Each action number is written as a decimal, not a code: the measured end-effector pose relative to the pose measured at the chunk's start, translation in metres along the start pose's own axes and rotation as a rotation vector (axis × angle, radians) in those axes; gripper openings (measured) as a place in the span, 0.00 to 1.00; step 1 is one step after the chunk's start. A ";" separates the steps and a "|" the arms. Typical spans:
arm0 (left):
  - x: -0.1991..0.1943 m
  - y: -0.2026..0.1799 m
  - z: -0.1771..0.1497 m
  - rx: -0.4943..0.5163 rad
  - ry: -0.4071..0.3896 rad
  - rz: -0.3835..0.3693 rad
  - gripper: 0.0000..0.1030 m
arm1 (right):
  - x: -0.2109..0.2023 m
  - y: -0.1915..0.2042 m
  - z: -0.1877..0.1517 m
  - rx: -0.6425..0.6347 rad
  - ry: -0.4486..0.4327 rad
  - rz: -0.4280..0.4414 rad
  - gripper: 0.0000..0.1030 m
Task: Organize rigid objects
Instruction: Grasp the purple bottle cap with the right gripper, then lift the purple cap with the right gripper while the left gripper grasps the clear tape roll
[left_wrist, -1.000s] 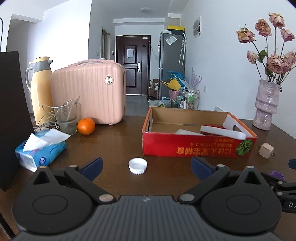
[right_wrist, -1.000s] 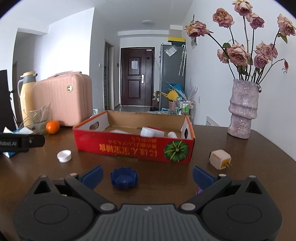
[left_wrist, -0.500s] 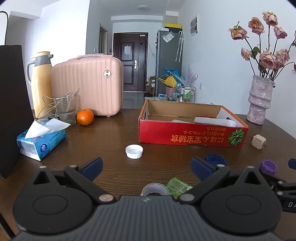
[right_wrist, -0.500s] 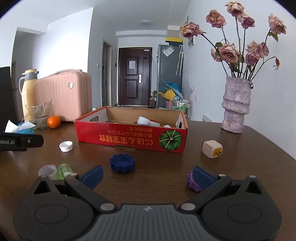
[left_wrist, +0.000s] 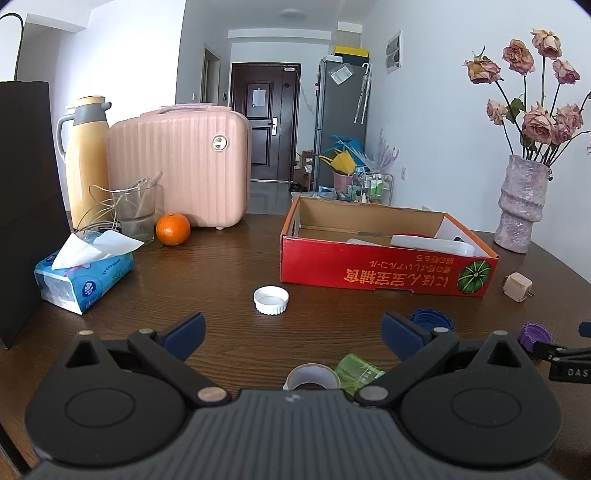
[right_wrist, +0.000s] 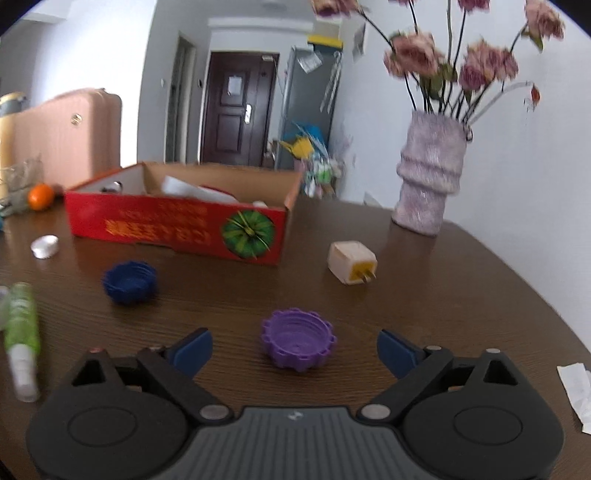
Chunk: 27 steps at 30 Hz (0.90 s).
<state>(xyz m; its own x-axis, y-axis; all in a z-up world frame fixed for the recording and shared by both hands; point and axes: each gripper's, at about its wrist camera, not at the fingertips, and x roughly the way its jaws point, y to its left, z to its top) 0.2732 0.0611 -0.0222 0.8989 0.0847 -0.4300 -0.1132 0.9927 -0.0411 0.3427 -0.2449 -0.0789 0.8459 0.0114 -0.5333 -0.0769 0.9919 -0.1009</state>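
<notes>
A red cardboard box (left_wrist: 384, 269) (right_wrist: 177, 227) lies open on the brown table with a few white items inside. My left gripper (left_wrist: 293, 334) is open and empty above a white cap (left_wrist: 270, 294); a green bottle (left_wrist: 358, 371) and a tape roll (left_wrist: 313, 376) lie just below it. My right gripper (right_wrist: 294, 349) is open around a purple cap (right_wrist: 298, 343), jaws wide on both sides, not touching it. A blue cap (right_wrist: 130, 282) and a beige plug adapter (right_wrist: 351, 262) lie beyond. The green bottle (right_wrist: 22, 325) lies at the left.
A tissue pack (left_wrist: 83, 273), orange (left_wrist: 172, 229), glass (left_wrist: 136, 210), thermos (left_wrist: 86, 158) and pink case (left_wrist: 181, 166) stand at back left. A black bag (left_wrist: 26, 206) is at far left. A flower vase (right_wrist: 430, 184) stands at back right. Paper scrap (right_wrist: 578, 391) lies right.
Both grippers have pulled back from the box. The right one has swung right and come down so the purple cap now sits between its open jaws.
</notes>
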 end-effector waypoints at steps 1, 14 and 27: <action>0.001 0.000 0.000 -0.002 0.002 0.002 1.00 | 0.006 -0.002 0.000 0.005 0.011 0.003 0.93; 0.008 0.000 -0.002 -0.005 0.029 0.010 1.00 | 0.048 -0.008 0.006 0.078 0.094 0.055 0.51; 0.011 0.002 -0.003 -0.010 0.040 0.019 1.00 | 0.026 -0.001 0.004 0.072 -0.017 0.061 0.51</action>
<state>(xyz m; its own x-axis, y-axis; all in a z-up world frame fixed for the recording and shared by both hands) 0.2817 0.0633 -0.0296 0.8787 0.1001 -0.4668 -0.1346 0.9900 -0.0411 0.3668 -0.2447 -0.0897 0.8498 0.0738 -0.5219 -0.0914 0.9958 -0.0079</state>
